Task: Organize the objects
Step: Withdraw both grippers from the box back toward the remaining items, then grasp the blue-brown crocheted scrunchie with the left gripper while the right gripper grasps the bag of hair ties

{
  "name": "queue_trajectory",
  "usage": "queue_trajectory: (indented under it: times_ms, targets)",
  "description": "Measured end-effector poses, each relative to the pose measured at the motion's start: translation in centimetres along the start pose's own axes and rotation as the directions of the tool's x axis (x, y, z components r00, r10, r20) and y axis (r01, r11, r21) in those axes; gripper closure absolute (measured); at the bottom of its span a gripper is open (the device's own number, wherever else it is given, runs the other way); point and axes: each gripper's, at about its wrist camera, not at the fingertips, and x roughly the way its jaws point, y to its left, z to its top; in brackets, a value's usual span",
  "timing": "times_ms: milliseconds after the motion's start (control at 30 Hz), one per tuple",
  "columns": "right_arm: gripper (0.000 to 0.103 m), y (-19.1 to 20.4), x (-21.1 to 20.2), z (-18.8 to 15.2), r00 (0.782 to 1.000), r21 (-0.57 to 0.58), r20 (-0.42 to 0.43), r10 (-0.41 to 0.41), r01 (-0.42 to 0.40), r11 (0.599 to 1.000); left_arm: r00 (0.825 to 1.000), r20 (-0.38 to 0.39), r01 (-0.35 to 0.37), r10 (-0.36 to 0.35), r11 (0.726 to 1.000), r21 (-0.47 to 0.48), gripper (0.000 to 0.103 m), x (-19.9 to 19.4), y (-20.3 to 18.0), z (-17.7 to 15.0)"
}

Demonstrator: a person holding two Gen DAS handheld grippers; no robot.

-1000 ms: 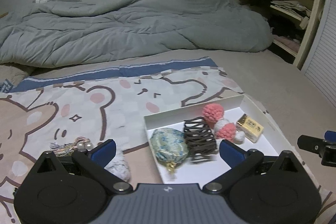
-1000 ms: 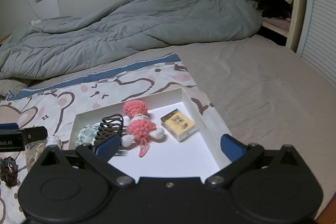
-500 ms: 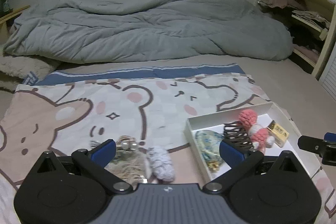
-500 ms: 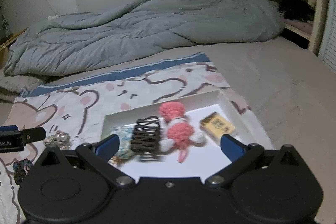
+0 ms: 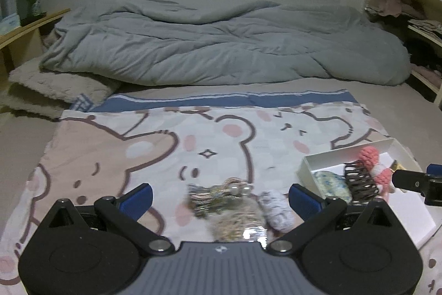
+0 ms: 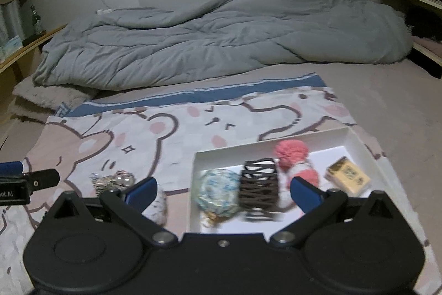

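While a rumpled grey duvet (image 5: 221,46) fills the back of the bed, the two hand-held grippers hang low over a cartoon-bear blanket (image 5: 154,145) spread on the mattress. At far left a bottle (image 5: 33,2) stands on a wooden shelf. The left gripper (image 5: 219,196) has its blue-tipped fingers (image 5: 136,196) spread wide with nothing between the pads; below the gap, on the blanket, lies a blurred heap of small accessories: a beaded, tasselled trinket with pearls (image 5: 223,192) and, just to its right, a pale fuzzy scrunchie (image 5: 276,208). Neither finger touches them as far as the blur allows one to tell.

Further right sits a shallow white tray (image 6: 356,141), resting on the blanket's right edge. Inside it, from left to right, are a blue-green patterned pouch (image 6: 218,191), a dark brown claw hair clip (image 6: 258,187) just beside it, a pink crocheted pom-pom toy (image 6: 291,152) touching the clip, and a small yellow box (image 6: 348,176) lying apart near the tray's right wall. The right gripper (image 6: 222,194) hovers above the tray's near-left corner, its fingers likewise parted and empty, the left one over the blanket by the scrunchie and the right one over the pink toy. Open shelves with folded clothes (image 5: 397,7) close the scene at far right.
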Motion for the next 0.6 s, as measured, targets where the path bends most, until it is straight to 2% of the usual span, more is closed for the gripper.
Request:
queue_trajectory:
  times_ms: [600]
  targets:
    - [0.0, 6.7, 2.7, 0.7, 0.992, -0.037, -0.006, 0.126, -0.126, 0.991, 0.997, -0.003, -0.076, 0.076, 0.996, -0.046, 0.0, -0.3, 7.2, -0.9]
